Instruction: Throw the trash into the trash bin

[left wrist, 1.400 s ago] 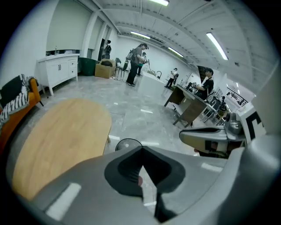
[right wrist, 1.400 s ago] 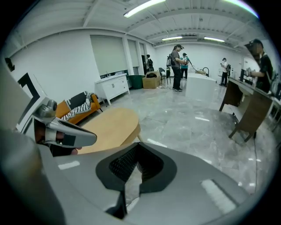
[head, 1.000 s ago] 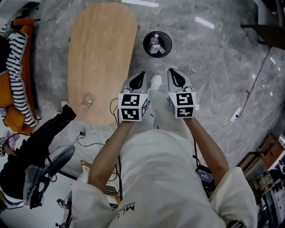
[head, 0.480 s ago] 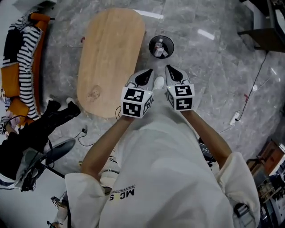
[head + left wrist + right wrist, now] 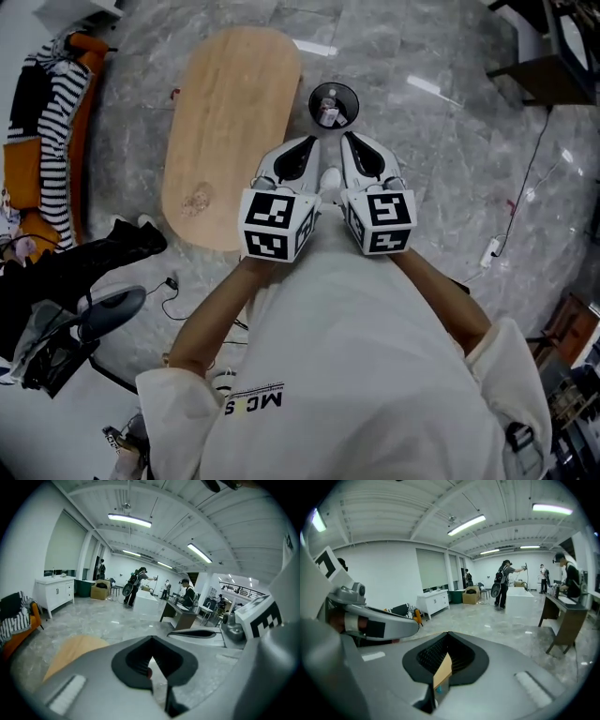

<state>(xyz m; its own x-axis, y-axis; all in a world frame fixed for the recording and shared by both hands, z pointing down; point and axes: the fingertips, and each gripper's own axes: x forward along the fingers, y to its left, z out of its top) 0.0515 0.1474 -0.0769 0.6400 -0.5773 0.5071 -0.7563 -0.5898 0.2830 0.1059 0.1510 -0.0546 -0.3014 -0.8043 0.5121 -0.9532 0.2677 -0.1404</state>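
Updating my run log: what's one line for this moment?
left gripper shut, empty | right gripper shut, empty | trash bin holds bottle

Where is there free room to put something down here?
The table is mostly bare. The floor right of the bin is open too. Crowded: clothes and a chair at the left.

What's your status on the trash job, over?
Both raised: left gripper shut, empty; right gripper shut, empty. A bottle lies in the trash bin, on floor ahead. Only a wooden table beside it, nothing blocking.
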